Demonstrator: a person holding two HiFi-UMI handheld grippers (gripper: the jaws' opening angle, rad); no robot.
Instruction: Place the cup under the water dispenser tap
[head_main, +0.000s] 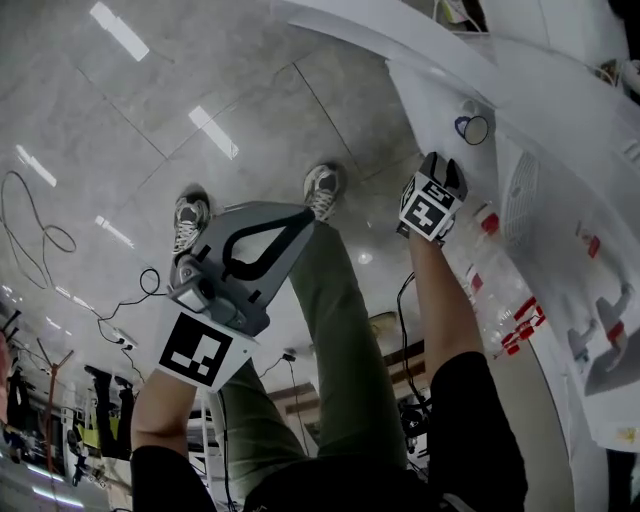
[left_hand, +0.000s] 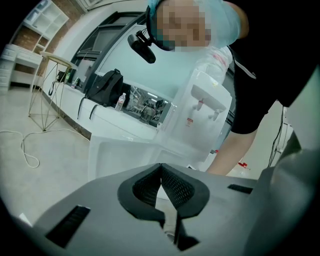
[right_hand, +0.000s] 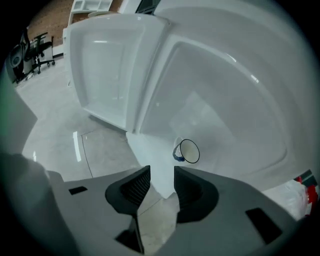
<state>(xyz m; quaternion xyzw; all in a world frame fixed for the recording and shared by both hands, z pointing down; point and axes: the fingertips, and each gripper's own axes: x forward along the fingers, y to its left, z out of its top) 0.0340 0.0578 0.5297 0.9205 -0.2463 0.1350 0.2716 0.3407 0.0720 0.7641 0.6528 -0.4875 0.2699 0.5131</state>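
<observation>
Right hand-held gripper (right_hand: 161, 176) released | cup (right_hand: 188, 151) ahead, apart | left hand-held gripper (left_hand: 161, 169) clenched, empty

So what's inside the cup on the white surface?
The cup shows its mouth to the right gripper view: a pale, bare inside within a dark rim, with nothing visible in it. It is too small to tell whether it holds clear water.

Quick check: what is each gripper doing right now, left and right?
Left gripper: shut, nothing between its jaws.
Right gripper: open and empty; the white cup with a dark blue rim is ahead of it, not gripped.
</observation>
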